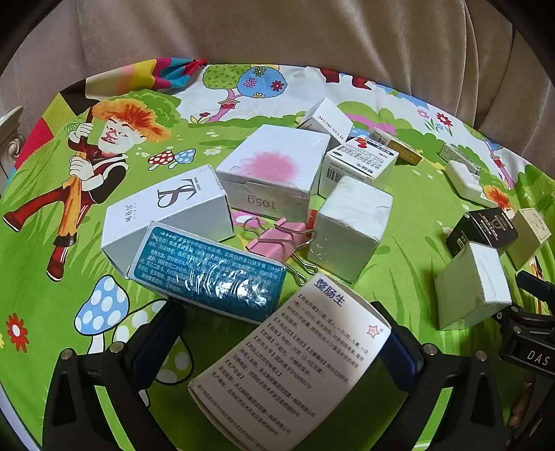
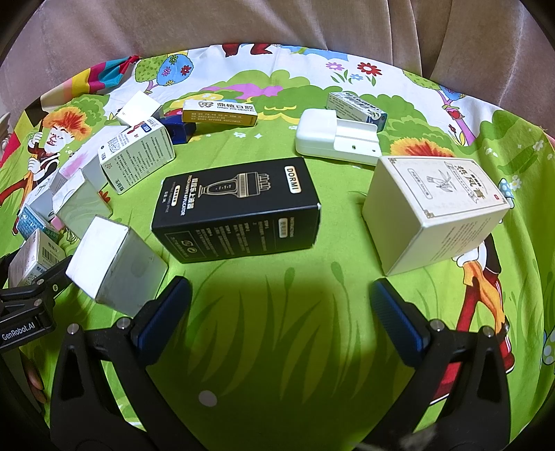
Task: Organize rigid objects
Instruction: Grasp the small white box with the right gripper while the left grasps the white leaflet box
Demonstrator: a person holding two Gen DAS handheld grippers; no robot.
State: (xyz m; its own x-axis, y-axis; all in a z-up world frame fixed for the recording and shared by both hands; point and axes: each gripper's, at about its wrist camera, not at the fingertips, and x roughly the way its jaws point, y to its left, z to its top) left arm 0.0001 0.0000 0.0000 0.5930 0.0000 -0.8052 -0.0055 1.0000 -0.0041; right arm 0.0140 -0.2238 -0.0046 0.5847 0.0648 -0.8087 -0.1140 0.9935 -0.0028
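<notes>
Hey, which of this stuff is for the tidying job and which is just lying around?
For the job:
black DORMI box
teal toothpaste box
pink binder clip
white charger

Lying about:
cartoon tablecloth
beige curtain

The cloth (image 2: 277, 312) is bright green with cartoon mushrooms and flowers, the tall box (image 2: 239, 208) is black with gold print, the clip (image 1: 277, 239) is pink, and the long box (image 1: 211, 274) is blue-green.

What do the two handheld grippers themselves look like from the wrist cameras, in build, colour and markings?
Both match: the left gripper and right gripper have black plastic jaw arms with silver screws and dark blue ribbed pads. White lettering reads "GenRobot.AI" on the left gripper's body and "DAS" on the right's. No cables or sleeves show.
</notes>
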